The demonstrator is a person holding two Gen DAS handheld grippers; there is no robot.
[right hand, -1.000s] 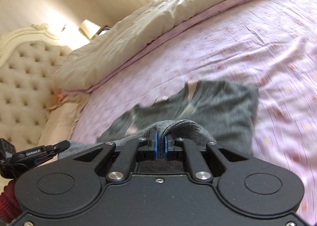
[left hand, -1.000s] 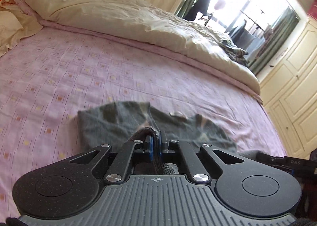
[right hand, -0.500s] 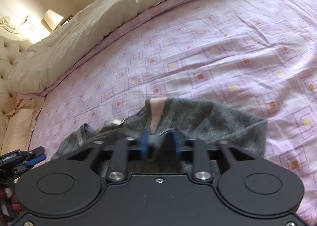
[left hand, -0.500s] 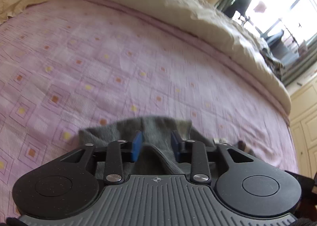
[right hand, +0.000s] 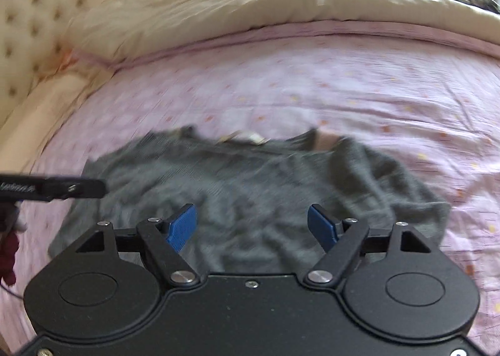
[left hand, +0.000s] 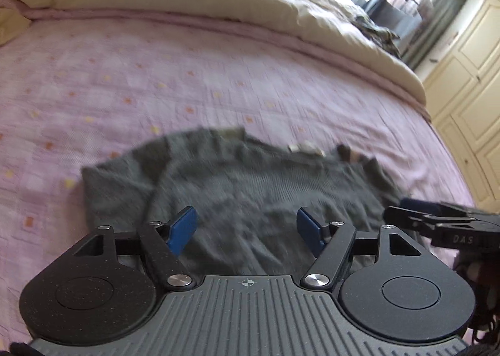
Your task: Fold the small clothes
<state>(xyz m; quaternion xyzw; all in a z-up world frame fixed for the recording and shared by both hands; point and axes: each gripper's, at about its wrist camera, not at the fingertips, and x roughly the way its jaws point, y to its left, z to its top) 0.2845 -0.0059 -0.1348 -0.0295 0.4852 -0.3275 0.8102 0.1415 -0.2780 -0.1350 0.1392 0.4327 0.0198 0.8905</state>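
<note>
Grey garment (left hand: 250,187) released, flat on bed; left gripper (left hand: 247,231), right gripper (right hand: 253,228) now spread.

Both tools hang low and side by side, the left gripper (left hand: 247,228) with its blue pads (left hand: 182,229) spread wide and nothing between them, the right gripper (right hand: 252,228) likewise splayed and empty, its tip (left hand: 437,221) poking in from the left one's right.
</note>
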